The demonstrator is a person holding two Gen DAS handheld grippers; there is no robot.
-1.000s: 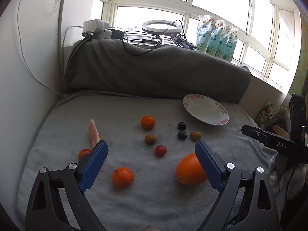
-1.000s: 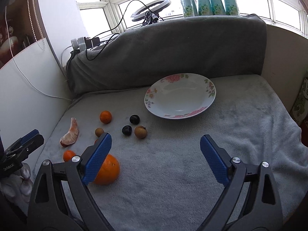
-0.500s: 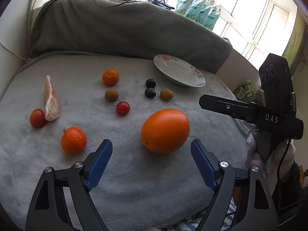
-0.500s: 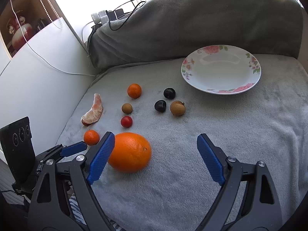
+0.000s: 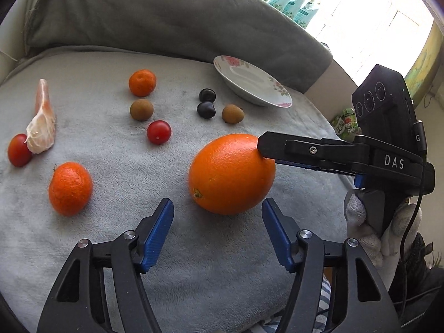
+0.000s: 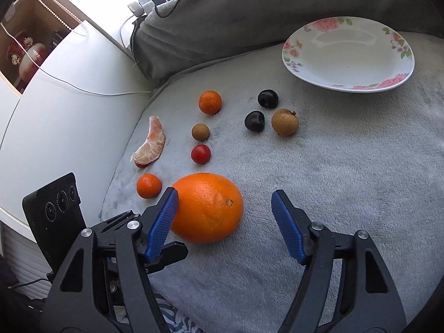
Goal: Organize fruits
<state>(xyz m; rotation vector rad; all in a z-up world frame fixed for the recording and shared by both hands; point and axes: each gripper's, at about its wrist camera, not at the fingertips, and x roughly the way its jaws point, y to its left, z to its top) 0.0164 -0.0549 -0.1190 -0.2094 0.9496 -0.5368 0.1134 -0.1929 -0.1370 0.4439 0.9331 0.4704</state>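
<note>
Grey blanket (image 5: 116, 249) is filling the left wrist view, where the left gripper (image 5: 217, 216) is gaping wide just below the big orange (image 5: 231, 173) at centre. From the right wrist, the right gripper (image 6: 224, 208) is spreading wide, the orange (image 6: 206, 208) sitting beside its left finger; the plate (image 6: 348, 52) is lying upper right.
</note>
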